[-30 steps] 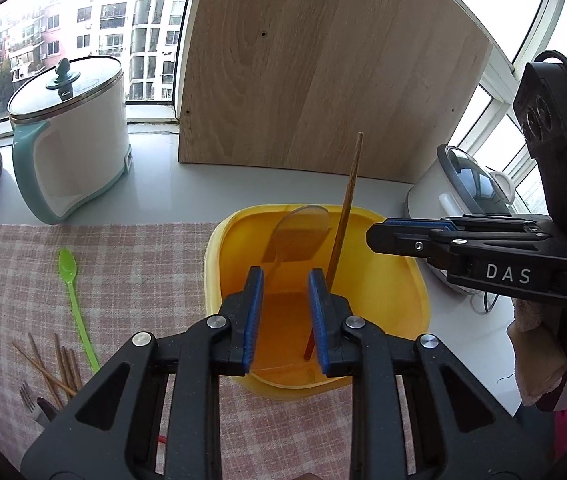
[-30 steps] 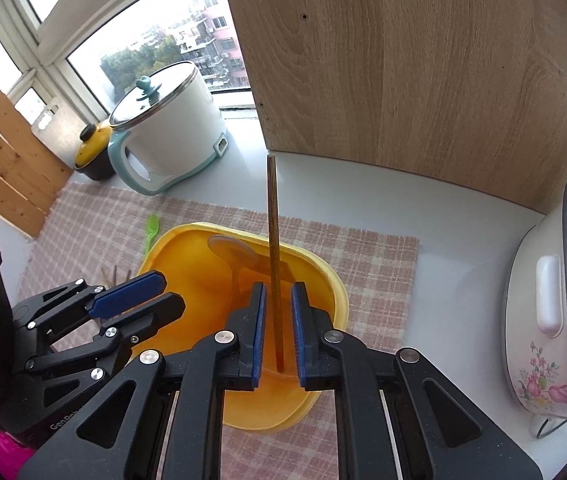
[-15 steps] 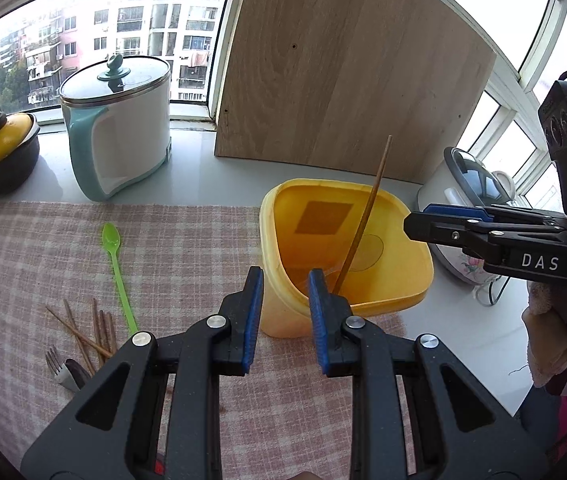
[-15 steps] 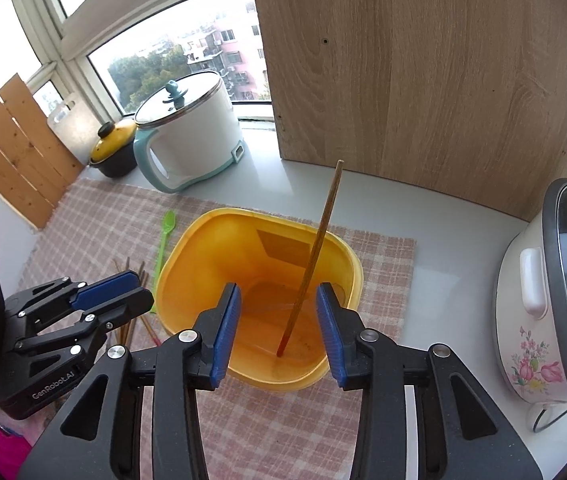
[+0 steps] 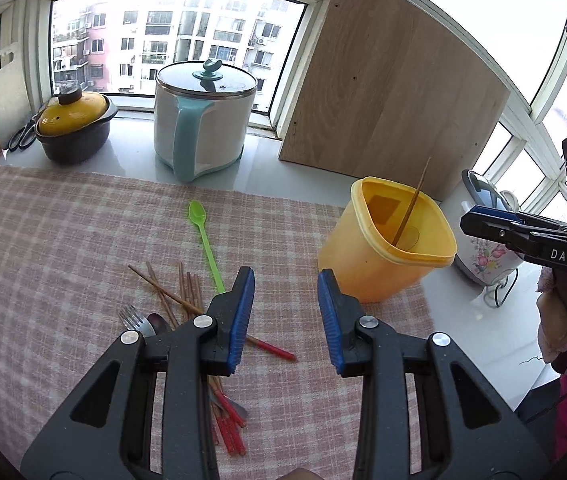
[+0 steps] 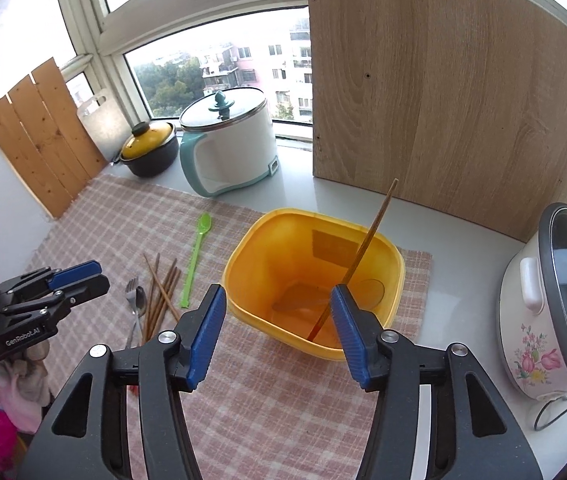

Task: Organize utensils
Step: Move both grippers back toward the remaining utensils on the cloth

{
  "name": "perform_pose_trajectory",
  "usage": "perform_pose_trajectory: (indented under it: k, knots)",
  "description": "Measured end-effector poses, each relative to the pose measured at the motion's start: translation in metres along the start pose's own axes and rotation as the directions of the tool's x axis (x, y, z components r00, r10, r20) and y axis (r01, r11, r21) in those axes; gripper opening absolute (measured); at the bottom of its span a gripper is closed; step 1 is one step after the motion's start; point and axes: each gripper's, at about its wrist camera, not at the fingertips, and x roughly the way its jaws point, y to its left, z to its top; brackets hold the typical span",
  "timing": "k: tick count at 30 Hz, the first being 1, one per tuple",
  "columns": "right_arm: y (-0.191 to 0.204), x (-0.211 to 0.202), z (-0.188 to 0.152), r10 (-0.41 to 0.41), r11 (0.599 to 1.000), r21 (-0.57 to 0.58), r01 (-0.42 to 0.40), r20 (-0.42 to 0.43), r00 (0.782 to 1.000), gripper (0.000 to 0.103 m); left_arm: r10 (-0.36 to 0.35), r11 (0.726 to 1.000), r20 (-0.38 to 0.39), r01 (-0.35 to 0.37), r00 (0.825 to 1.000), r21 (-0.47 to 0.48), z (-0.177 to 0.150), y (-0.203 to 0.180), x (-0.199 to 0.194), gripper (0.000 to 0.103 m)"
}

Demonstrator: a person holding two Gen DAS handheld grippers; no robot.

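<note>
Now single chopstick leaning inside yellow bin on checked cloth — nothing gripping it. Right gripper hovering over bin's near rim, jaws opening, empty. Left gripper opening too, empty, above loose chopsticks, fork, green spoon — lying left of bin.

Both the left gripper and right gripper angle downward, fingers opening, nothing between them.

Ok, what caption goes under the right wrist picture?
One chopstick leans in the yellow tub; the empty right gripper is opening.
</note>
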Motion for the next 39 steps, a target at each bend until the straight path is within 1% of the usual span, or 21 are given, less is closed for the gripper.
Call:
perform_pose_trajectory:
  k: [4,10,14,16,22,26,29,34,39]
  knots:
    - [0.018,0.002,-0.004,0.007,0.999,-0.035,-0.008,-0.003,1.000,0.053,0.048,0.998,0.002,-0.048,0.999,-0.049,-0.011,0.035,-0.013,0.032]
    - [0.050,0.013,-0.013,0.004,0.994,-0.110,-0.007,-0.025,1.000,0.053,0.093,0.988,-0.038,-0.097,0.995,-0.117,-0.032,0.084,-0.019,0.033]
    - [0.069,0.024,-0.019,0.010,0.990,-0.139,-0.014,-0.028,1.000,0.053,0.094,0.983,-0.077,-0.105,0.993,-0.153,-0.048,0.109,-0.017,0.032]
    - [0.078,0.031,-0.023,0.022,0.988,-0.150,-0.026,-0.030,0.999,0.053,0.094,0.982,-0.091,-0.108,0.991,-0.158,-0.055,0.115,-0.015,0.032]
    - [0.105,0.056,-0.034,0.036,0.974,-0.221,-0.046,-0.049,0.998,0.053,0.051,0.979,-0.145,-0.078,0.988,-0.189,-0.074,0.125,0.000,0.032]
    - [0.115,0.075,-0.036,0.058,0.968,-0.239,-0.080,-0.095,0.994,0.053,0.015,0.974,-0.174,-0.053,0.985,-0.220,-0.081,0.127,0.016,0.032]
    - [0.121,0.090,-0.035,0.074,0.964,-0.245,-0.107,-0.141,0.987,0.053,-0.015,0.971,-0.181,-0.029,0.983,-0.239,-0.083,0.127,0.027,0.032]
    - [0.131,0.113,-0.032,0.091,0.953,-0.265,-0.146,-0.209,0.974,0.053,-0.055,0.952,-0.195,-0.008,0.979,-0.307,-0.083,0.133,0.048,0.032]
    - [0.137,0.135,-0.028,0.086,0.947,-0.280,-0.161,-0.261,0.962,0.053,-0.091,0.931,-0.205,0.011,0.975,-0.364,-0.082,0.142,0.064,0.032]
